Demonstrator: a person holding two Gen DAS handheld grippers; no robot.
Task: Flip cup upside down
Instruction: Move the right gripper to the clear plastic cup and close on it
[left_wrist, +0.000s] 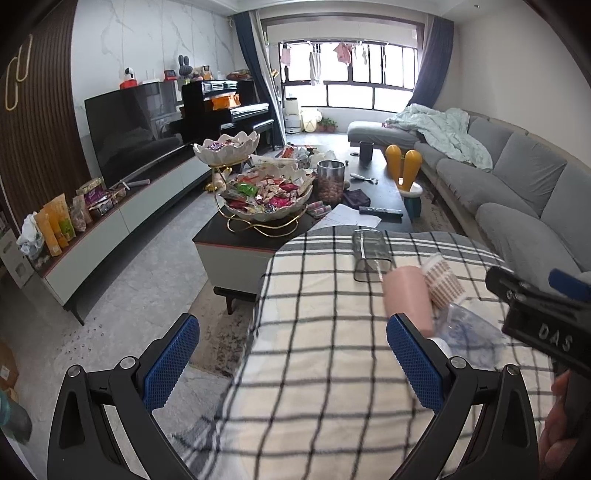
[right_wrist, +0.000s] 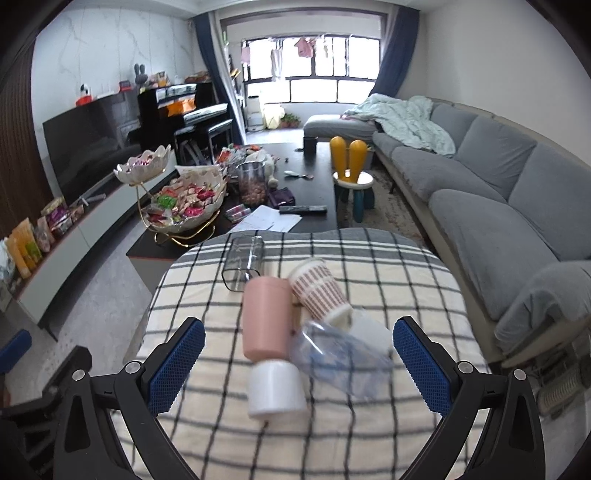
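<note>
Several cups lie on their sides on a checked cloth (right_wrist: 221, 424): a pink cup (right_wrist: 264, 319) end to end with a white cup (right_wrist: 275, 389), a brown-patterned paper cup (right_wrist: 319, 288), a clear blue-printed plastic cup (right_wrist: 340, 350) and a clear grey square glass (right_wrist: 245, 264). My right gripper (right_wrist: 299, 365) is open and empty, its fingers either side of the pile, just short of it. My left gripper (left_wrist: 291, 358) is open and empty over the cloth, left of the pink cup (left_wrist: 408, 299). The right gripper's body (left_wrist: 543, 317) shows at the left wrist view's right edge.
Beyond the cloth-covered surface stands a dark coffee table (right_wrist: 317, 177) with tiered snack bowls (right_wrist: 184, 206), a jar of nuts, papers and a remote. A grey sofa (right_wrist: 498, 206) runs along the right. A TV cabinet (left_wrist: 110, 206) is on the left. A yellow-eared stool (right_wrist: 352, 184) stands by the table.
</note>
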